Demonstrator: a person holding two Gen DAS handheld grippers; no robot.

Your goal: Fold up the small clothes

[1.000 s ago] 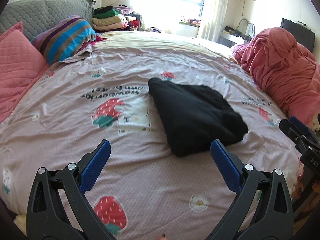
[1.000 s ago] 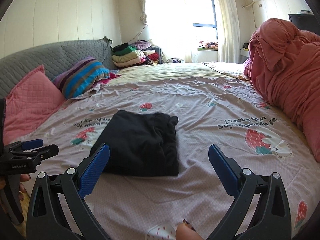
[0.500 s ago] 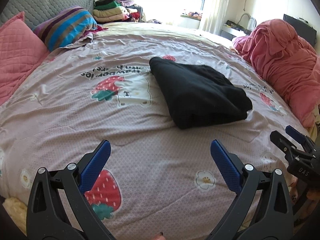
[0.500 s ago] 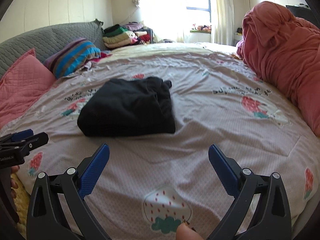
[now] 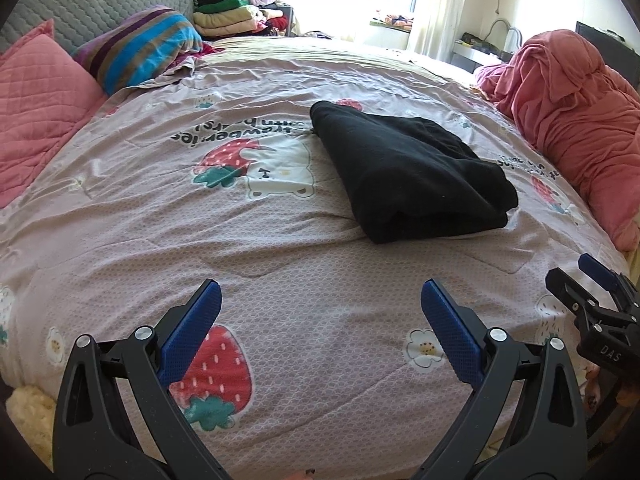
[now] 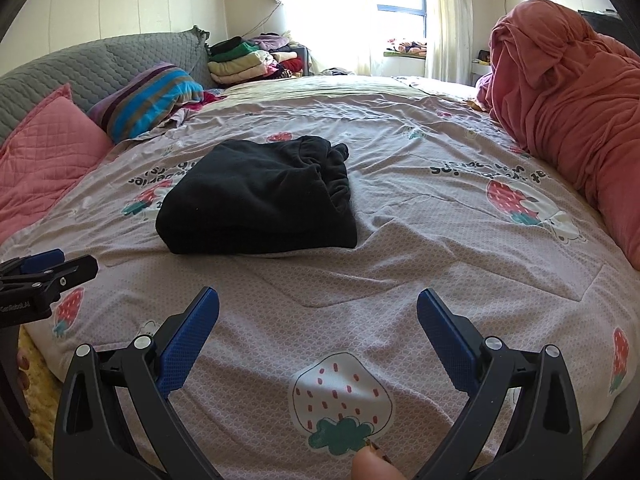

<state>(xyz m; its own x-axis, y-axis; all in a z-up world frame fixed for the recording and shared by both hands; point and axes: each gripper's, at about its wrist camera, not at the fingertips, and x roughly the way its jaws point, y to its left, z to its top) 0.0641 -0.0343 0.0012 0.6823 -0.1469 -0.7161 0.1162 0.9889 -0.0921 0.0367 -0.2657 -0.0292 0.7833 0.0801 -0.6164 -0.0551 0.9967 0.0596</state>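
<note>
Left view: my left claw [image 5: 320, 312] has drawn back toward the bed's [image 5: 280, 264] near edge since a second ago, fingers apart and empty; the black garment [image 5: 408, 172] lies folded on the bed, well ahead and to the right, untouched. I judge this fold finished. Right view: my right claw [image 6: 318, 320] has likewise retreated, fingers apart, holding nothing; the garment [image 6: 260, 200] sits ahead and left, well clear of both fingers.

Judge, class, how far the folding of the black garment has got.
Done: the black garment lies on the bedspread as a folded, layered bundle. In hand: nothing; left tongs and right tongs are open, short of it. Left: apparently nothing visible.
</note>
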